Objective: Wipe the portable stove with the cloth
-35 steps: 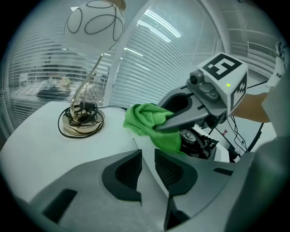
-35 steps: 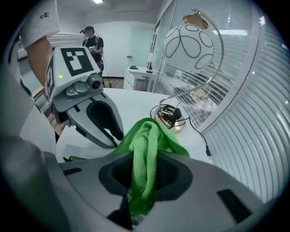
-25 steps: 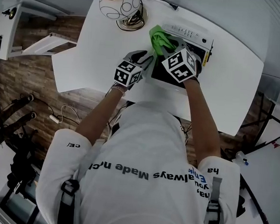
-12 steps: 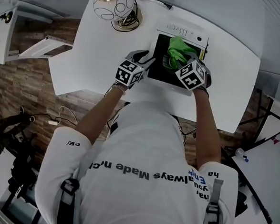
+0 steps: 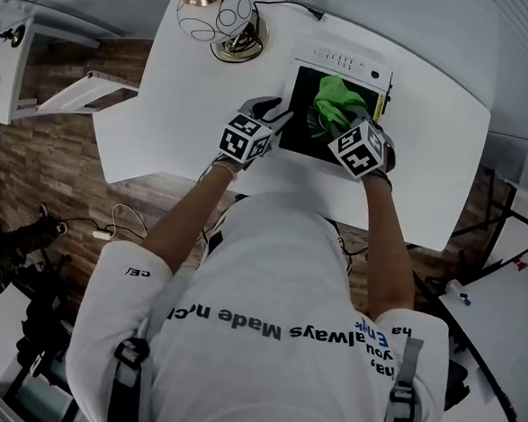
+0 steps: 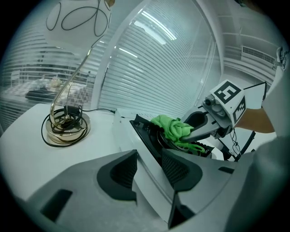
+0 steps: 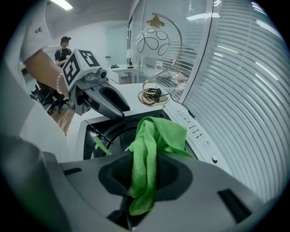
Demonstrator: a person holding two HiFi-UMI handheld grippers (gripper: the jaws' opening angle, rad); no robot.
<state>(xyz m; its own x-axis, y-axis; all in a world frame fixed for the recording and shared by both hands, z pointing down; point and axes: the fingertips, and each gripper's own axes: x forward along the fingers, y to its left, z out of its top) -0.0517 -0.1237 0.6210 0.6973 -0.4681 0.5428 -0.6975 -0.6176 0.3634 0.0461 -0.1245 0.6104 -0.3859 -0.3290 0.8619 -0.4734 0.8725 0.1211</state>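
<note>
The portable stove (image 5: pixel 347 60) is white with a black top and sits on the white table (image 5: pixel 435 150). My right gripper (image 5: pixel 340 128) is shut on a bright green cloth (image 5: pixel 337 99), which hangs bunched over the black burner area. In the right gripper view the cloth (image 7: pixel 154 140) is pinched between the jaws of that gripper (image 7: pixel 142 181). My left gripper (image 5: pixel 276 116) stands at the stove's near left edge. Its jaws are wide apart, with the stove's white edge (image 6: pixel 136 142) running between them and a gap on each side. From there the cloth (image 6: pixel 171 127) and the right gripper (image 6: pixel 198 131) show over the burner.
A gold-based lamp with a wire globe (image 5: pixel 225 18) and a coiled black cord stands at the table's far left, close to the stove. The stove's control panel (image 7: pixel 192 131) lines its far edge. White blinds rise behind the table. Wood floor lies to the left.
My right gripper has carried the cloth from the stove's far left corner rightward and down over the burner. The left gripper has stayed at the stove's left edge.
</note>
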